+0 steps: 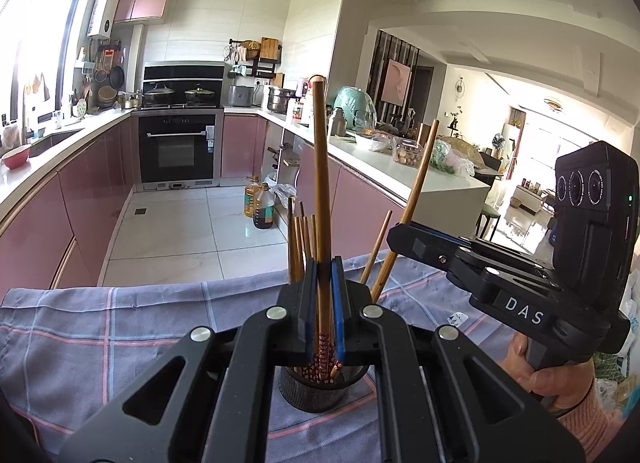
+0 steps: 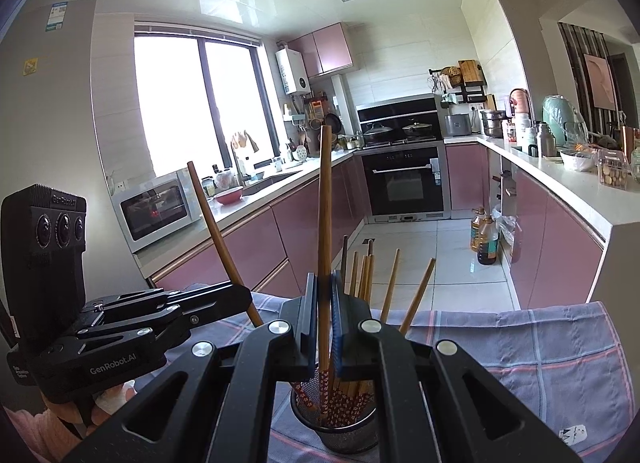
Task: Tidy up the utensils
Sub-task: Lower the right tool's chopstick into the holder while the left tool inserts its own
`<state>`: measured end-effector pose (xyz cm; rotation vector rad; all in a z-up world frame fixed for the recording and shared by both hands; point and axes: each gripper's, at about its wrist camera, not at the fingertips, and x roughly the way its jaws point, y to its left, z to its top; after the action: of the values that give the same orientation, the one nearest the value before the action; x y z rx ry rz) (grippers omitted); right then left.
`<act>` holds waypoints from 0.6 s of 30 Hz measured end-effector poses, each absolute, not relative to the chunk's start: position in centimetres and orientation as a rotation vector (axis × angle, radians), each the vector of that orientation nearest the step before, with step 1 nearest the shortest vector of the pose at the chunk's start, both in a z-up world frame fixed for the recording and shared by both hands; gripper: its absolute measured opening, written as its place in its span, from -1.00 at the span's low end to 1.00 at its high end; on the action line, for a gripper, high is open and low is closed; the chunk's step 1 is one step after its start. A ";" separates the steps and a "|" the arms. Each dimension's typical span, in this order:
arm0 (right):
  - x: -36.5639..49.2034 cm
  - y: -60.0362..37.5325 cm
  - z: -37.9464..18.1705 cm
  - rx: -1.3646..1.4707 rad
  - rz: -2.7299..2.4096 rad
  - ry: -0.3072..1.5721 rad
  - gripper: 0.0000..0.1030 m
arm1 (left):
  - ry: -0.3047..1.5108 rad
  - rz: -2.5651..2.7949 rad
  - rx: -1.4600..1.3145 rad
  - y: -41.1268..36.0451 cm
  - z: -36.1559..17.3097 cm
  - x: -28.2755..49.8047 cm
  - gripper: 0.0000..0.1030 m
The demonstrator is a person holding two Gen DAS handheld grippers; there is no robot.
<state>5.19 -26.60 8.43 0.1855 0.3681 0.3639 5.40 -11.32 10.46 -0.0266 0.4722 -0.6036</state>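
Over the mesh holder (image 2: 340, 419) on the checked cloth (image 1: 120, 327), the left gripper (image 1: 324, 295) and the right gripper (image 2: 325, 303) each clamp one chopstick (image 1: 322, 183) (image 2: 325, 199) upright.

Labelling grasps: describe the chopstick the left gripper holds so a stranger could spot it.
Find the checked cloth, then the mesh cup on it. The left gripper is shut on one chopstick, near upright, which rises far above the other chopsticks in the cup.

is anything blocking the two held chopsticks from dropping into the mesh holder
Nothing visible blocks them. The left gripper and right gripper each pinch one chopstick upright, lower ends already inside the mesh holder, among the other chopsticks standing there.
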 end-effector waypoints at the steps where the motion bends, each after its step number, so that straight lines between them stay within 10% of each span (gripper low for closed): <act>1: 5.4 -26.6 8.3 0.187 0.363 0.371 -0.90 | 0.476 -0.603 -0.026 -11.3 10.4 5.4 -0.85; 18: 6.6 -26.0 6.9 0.190 0.350 0.420 -0.90 | 0.512 -0.600 -0.022 -10.9 10.1 6.2 -0.85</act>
<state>6.57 -26.04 6.85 0.1904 0.4199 0.3503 6.21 -10.92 10.07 -0.0218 0.5116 -0.6000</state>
